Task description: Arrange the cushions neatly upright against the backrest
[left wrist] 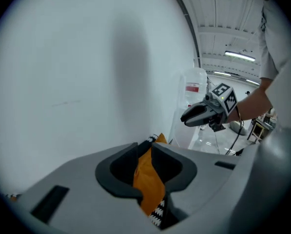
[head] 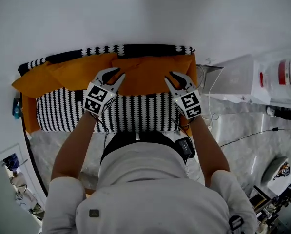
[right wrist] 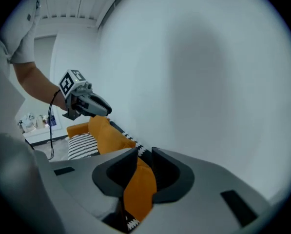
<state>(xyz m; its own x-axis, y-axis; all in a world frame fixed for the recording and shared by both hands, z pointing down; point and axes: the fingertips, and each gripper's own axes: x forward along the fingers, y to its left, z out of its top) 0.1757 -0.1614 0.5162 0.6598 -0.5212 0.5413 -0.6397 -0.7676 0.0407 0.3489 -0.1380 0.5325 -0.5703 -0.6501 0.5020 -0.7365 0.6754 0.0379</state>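
A sofa with a black-and-white patterned seat (head: pixel 135 112) stands against a white wall. Two orange cushions lean on its backrest (head: pixel 135 48): one at the left (head: pixel 62 74) and a wider one at the right (head: pixel 147 74). My left gripper (head: pixel 113 75) is shut on the wider cushion's left end, and my right gripper (head: pixel 177 78) is shut on its right end. In the left gripper view, orange fabric (left wrist: pixel 147 179) is pinched between the jaws of the left gripper (left wrist: pixel 145 155). The right gripper view shows the same: fabric (right wrist: pixel 138 194) sits in the right gripper (right wrist: pixel 144 162).
A white cabinet (head: pixel 233 82) with loose cables (head: pixel 211 111) stands right of the sofa, and a white container with a red label (head: pixel 281 74) is beyond it. A small blue object (head: pixel 16 106) sits at the sofa's left end. The floor in front is pale marble (head: pixel 242 126).
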